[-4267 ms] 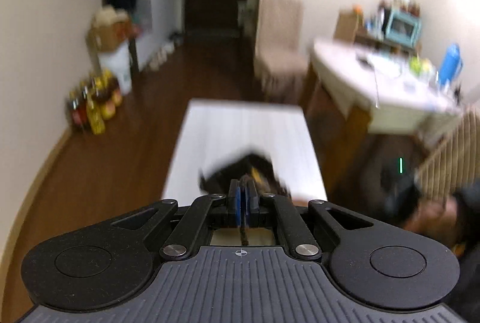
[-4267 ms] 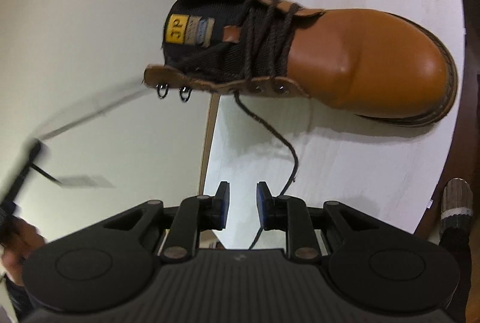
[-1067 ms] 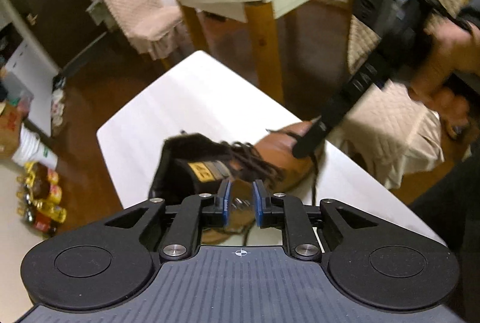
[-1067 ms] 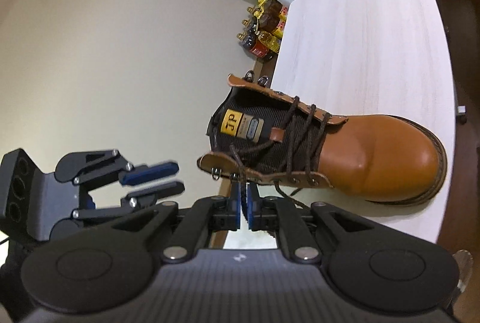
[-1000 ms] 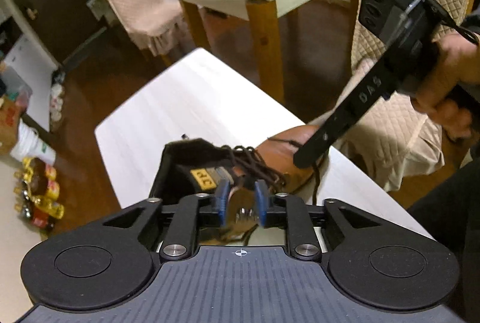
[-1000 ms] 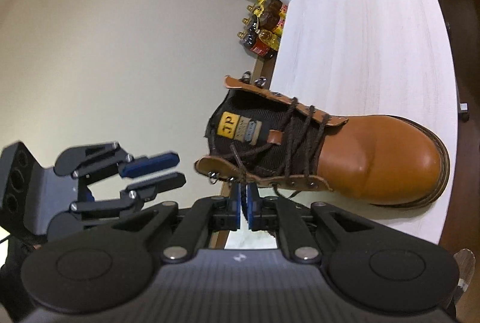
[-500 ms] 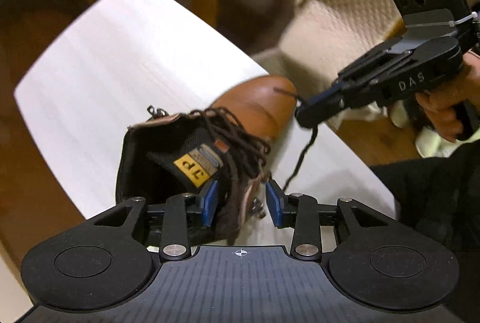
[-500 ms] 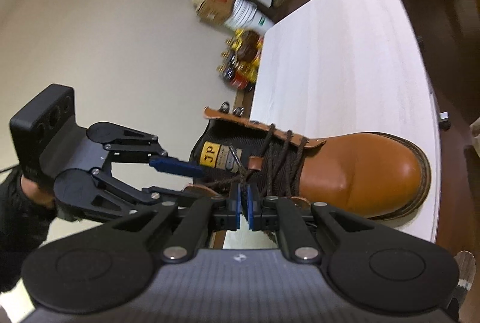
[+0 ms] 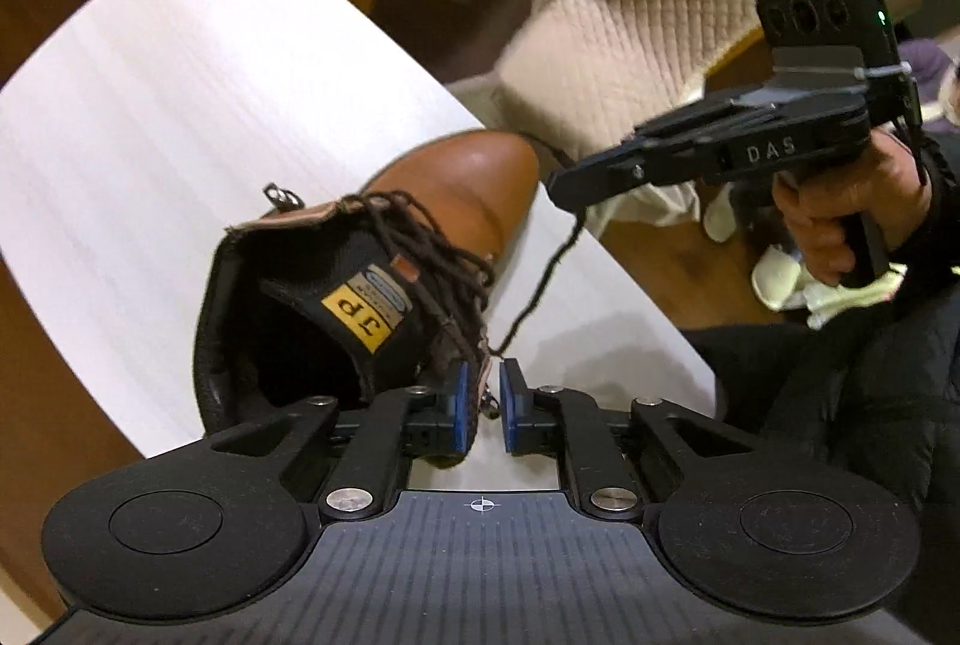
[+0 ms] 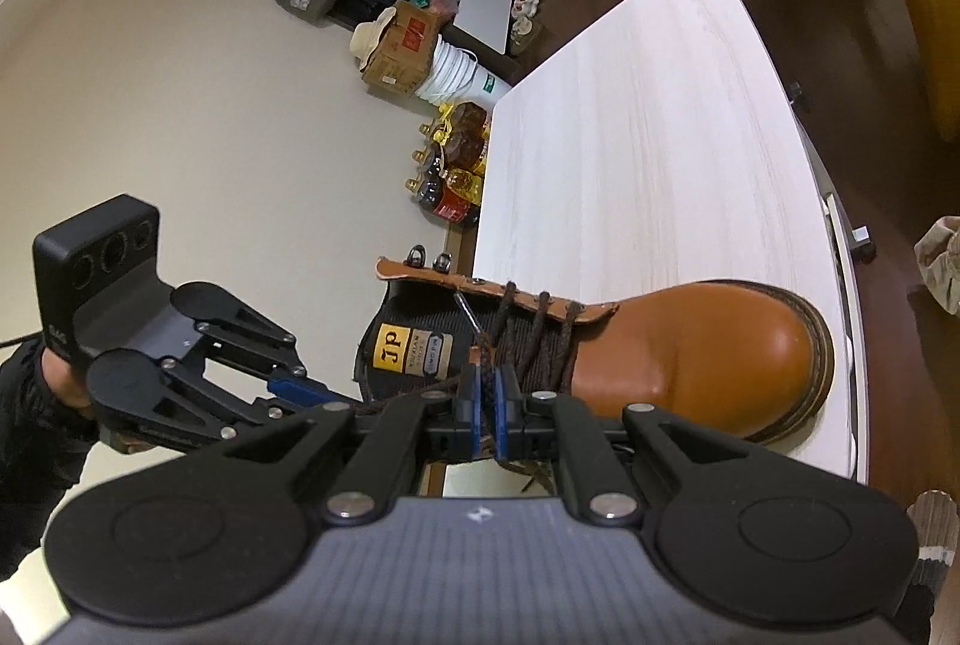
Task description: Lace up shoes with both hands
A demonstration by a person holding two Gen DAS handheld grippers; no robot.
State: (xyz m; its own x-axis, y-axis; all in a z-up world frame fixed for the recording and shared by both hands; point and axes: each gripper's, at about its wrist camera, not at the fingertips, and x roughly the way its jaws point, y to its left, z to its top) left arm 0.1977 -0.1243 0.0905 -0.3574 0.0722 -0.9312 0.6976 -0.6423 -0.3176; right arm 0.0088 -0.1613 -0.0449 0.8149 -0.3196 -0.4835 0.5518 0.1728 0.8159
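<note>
Tan leather boot (image 9: 456, 189) with dark brown lace (image 9: 540, 285) and yellow tongue label, standing on the white table (image 9: 150, 105). Left gripper (image 9: 480, 393) closing on the boot's eyelet flap; right gripper (image 10: 487, 399) clamped on the lace. The boot's heel is hidden behind the gripper bodies.

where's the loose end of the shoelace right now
In the left wrist view the lace runs from the boot's right-side eyelets up to the right gripper, shut on its end beside the toe.

boot (image 9: 456, 189) heel hidden behind left gripper (image 9: 482, 393)
</note>
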